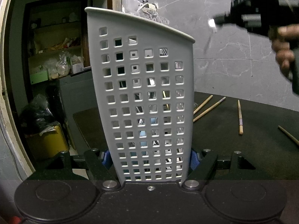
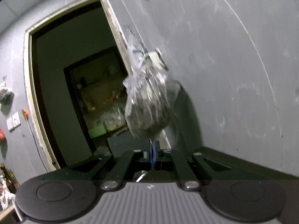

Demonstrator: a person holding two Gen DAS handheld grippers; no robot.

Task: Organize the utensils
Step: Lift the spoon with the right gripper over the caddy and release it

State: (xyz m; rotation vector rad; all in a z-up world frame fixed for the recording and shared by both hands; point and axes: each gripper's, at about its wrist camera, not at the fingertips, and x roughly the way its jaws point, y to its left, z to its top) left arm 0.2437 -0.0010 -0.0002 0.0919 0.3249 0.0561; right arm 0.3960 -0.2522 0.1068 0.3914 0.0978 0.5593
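Left gripper (image 1: 149,158) clamping white perforated utensil holder (image 1: 143,93), right gripper (image 2: 152,154) pinching thin metal utensil (image 2: 149,141), no legible writing.

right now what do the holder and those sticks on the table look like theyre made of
The holder, clamped in the left tongs, looks like matte pale grey moulded plastic: even colour, rounded rim, a grid of square holes. The sticks look like bare light wood or bamboo, tan and dull; some carry a purplish band.

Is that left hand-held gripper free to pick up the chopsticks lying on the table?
Probably not: the left hand-held gripper is clamped around the white utensil holder; the chopsticks lie apart.
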